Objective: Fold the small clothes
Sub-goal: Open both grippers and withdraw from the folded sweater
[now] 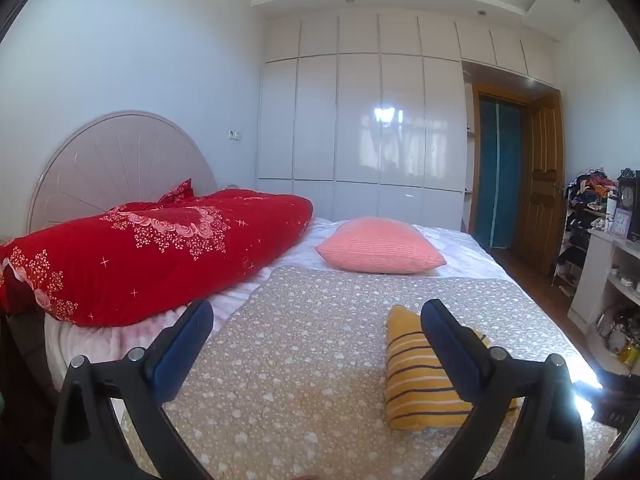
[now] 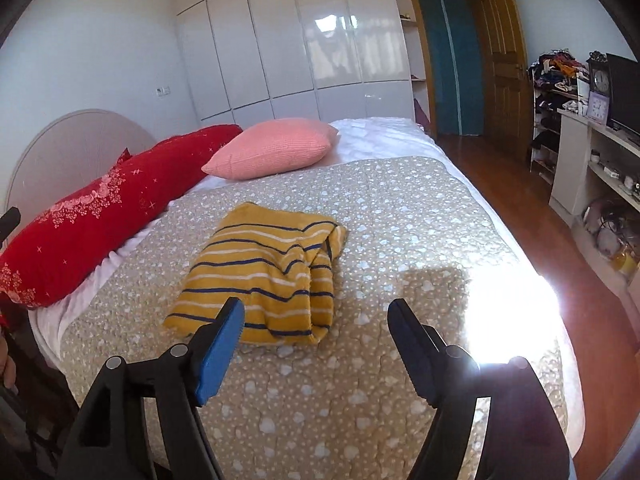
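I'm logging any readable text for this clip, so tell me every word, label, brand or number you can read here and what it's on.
None can be read.
Dark mantel clock on the white desk: the dial's numerals are too small to read.
Small purple clock beside it: face markings are blurred.
Yellow striped garment on the beige dotted blanket: no label or print shows.
Red quilt: floral pattern only, no words.

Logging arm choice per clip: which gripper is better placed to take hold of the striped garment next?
Probably the right gripper: in its view the striped garment lies just ahead, its near edge by the left finger. In the left gripper's view the garment lies off to the right, behind the right finger. Both are open and empty.
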`<state>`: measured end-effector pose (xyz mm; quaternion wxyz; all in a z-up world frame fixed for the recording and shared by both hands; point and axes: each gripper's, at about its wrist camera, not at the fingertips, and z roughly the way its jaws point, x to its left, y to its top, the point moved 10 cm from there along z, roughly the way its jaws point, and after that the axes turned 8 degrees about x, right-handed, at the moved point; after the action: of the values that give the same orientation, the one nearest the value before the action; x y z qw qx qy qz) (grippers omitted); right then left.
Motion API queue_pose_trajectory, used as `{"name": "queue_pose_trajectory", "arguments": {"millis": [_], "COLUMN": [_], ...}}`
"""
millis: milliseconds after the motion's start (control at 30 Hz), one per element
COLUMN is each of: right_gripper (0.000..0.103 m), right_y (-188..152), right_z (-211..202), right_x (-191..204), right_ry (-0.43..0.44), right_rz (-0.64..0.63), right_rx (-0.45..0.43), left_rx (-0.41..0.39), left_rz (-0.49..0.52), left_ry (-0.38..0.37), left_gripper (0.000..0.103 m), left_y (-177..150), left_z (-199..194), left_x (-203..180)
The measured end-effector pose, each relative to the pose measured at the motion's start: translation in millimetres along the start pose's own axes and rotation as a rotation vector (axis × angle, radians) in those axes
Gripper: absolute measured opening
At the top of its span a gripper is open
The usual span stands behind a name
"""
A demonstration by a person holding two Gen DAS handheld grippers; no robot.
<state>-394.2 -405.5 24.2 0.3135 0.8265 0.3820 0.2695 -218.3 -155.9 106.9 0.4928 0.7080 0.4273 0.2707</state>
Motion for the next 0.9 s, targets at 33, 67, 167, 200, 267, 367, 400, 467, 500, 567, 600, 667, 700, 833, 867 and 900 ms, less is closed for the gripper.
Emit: {"name": "queue_pose_trajectory", "arguments": {"millis": [33, 67, 167, 200, 267, 367, 400, 467, 500, 567, 600, 667, 700, 833, 867, 900], "right_gripper": [0.081, 0.082, 0.083, 0.083, 0.084, 0.084, 0.084, 0.084, 0.084, 0.085, 0.085, 0.086, 0.086, 0.086, 0.086, 0.086], "right_y": [-4.2, -8.6, -21.9, -25.6, -32.5, -39.9, -41.1, -43.1, -43.7, -45.1, -45.3, -48.7, -50.7, -59.3, -61.5, -63.2], "right_z": [-3.1, -5.3, -5.0, -3.5, 1.0, 8.4, 10.3, 12.5, 13.6, 16.4, 18.0, 21.9, 23.8, 30.2, 31.5, 33.0], "right_x": [5.0, 11.7, 35.0, 41.0, 51.5, 61.0, 62.9, 66.1, 66.9, 66.0, 64.5, 61.7, 60.3, 56.4, 56.0, 55.9], "right_ry": [-0.003, -0.007, -0.002, 0.003, 0.027, 0.046, 0.047, 0.050, 0.047, 0.037, 0.038, 0.041, 0.038, 0.013, 0.008, 0.005], "right_rz": [-0.011, -0.026, -0.067, -0.075, -0.079, -0.087, -0.089, -0.094, -0.095, -0.092, -0.087, -0.070, -0.061, -0.056, -0.056, -0.054], "right_rx": [-0.007, -0.014, -0.014, -0.012, 0.000, 0.022, 0.024, 0.026, 0.026, 0.025, 0.029, 0.042, 0.048, 0.070, 0.074, 0.078], "left_rx": [0.009, 0.019, 0.058, 0.064, 0.083, 0.101, 0.103, 0.106, 0.114, 0.137, 0.151, 0.185, 0.200, 0.264, 0.277, 0.292], "left_rz": [0.004, 0.008, 0.025, 0.029, 0.042, 0.071, 0.078, 0.085, 0.088, 0.090, 0.090, 0.089, 0.089, 0.089, 0.090, 0.089], "left_ry": [-0.013, -0.026, -0.083, -0.090, -0.109, -0.120, -0.119, -0.116, -0.115, -0.125, -0.132, -0.143, -0.147, -0.162, -0.160, -0.157], "left_gripper": [0.103, 0.103, 0.103, 0.103, 0.103, 0.103, 0.103, 0.103, 0.103, 0.103, 0.103, 0.103, 0.103, 0.103, 0.103, 0.103], "left_y": [-2.3, -4.9, -15.0, -17.6, -23.9, -31.9, -33.0, -35.1, -36.8, -41.4, -44.3, -51.8, -55.4, -71.8, -75.3, -79.4], "left_z": [-0.8, -3.0, -7.6, -8.1, -8.5, -8.8, -8.8, -8.1, -5.8, -0.5, 2.8, 10.7, 13.9, 29.1, 32.7, 37.0], "left_x": [-2.1, -5.5, -17.9, -19.7, -24.7, -32.3, -32.9, -34.8, -35.9, -38.5, -39.9, -42.6, -43.5, -46.3, -46.5, -46.6]}}
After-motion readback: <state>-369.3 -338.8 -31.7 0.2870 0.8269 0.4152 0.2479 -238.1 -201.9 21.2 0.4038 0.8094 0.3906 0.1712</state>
